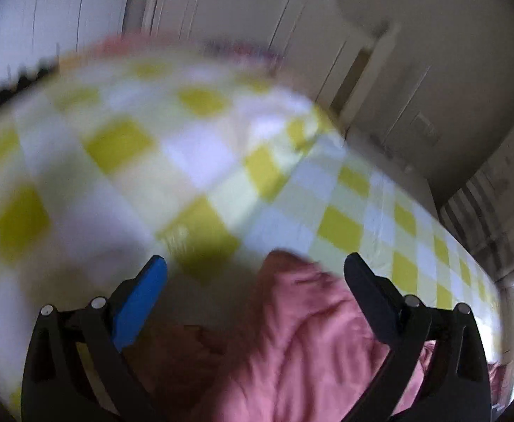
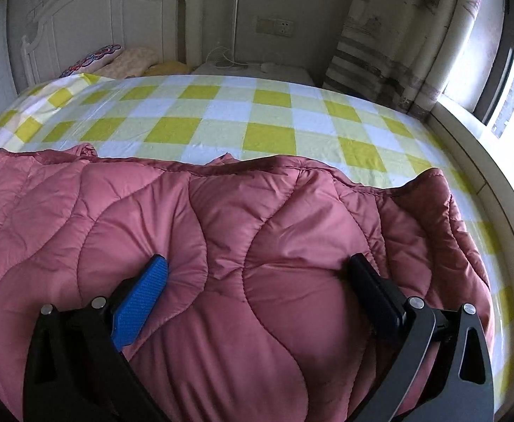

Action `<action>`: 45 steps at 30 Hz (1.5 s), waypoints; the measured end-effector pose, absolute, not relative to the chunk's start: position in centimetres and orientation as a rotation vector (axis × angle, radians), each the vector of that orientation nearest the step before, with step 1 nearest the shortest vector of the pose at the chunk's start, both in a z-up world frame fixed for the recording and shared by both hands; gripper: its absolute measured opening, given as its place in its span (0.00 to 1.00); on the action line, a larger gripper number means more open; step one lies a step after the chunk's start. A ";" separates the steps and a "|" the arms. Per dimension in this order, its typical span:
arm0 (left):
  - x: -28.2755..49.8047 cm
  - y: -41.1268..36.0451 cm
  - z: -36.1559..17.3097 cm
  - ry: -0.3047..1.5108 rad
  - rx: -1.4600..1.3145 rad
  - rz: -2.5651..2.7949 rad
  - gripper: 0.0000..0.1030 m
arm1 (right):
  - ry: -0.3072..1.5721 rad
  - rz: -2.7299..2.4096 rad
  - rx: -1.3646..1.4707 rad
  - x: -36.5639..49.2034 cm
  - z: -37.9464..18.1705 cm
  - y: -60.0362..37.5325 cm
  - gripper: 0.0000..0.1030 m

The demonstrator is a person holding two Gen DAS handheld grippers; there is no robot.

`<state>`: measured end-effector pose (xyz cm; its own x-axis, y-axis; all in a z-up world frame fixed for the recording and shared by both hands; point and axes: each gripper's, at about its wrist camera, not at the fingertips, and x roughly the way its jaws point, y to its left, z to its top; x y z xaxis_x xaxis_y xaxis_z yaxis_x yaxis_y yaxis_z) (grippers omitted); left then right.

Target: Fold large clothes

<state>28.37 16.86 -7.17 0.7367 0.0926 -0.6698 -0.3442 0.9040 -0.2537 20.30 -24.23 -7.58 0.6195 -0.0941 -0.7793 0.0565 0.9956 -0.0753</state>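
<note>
A large pink quilted jacket (image 2: 133,204) lies spread across the near part of a bed covered with a yellow-and-white checked sheet (image 2: 239,116). My right gripper (image 2: 258,259) rests on the jacket with its jaws spread wide; puffy fabric bulges between the fingers without being pinched. The left wrist view is motion-blurred. There my left gripper (image 1: 255,260) hangs open above the bed, nothing held, with a bunched part of the pink jacket (image 1: 309,334) below it and the checked sheet (image 1: 133,140) beyond.
A white headboard (image 2: 98,10) and pillows (image 2: 116,58) are at the far left end of the bed. A small white nightstand (image 2: 257,68) stands behind it. A curtain (image 2: 380,35) and a bright window (image 2: 513,105) line the right side.
</note>
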 end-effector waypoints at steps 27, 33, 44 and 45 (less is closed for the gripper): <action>30.2 0.2 -11.9 0.875 0.144 -0.088 0.98 | 0.972 -0.104 0.268 22.7 -9.0 -35.2 0.95; 30.2 0.4 -12.0 0.875 0.127 -0.097 0.98 | 0.961 -0.116 0.265 22.7 -8.8 -35.1 0.96; 30.8 0.8 -11.0 0.940 0.173 -0.166 0.98 | 0.925 -0.209 0.065 21.8 -4.7 -31.8 0.95; 30.7 1.0 -10.5 0.936 0.178 -0.175 0.98 | 0.898 -0.185 0.055 21.5 -3.9 -31.1 0.95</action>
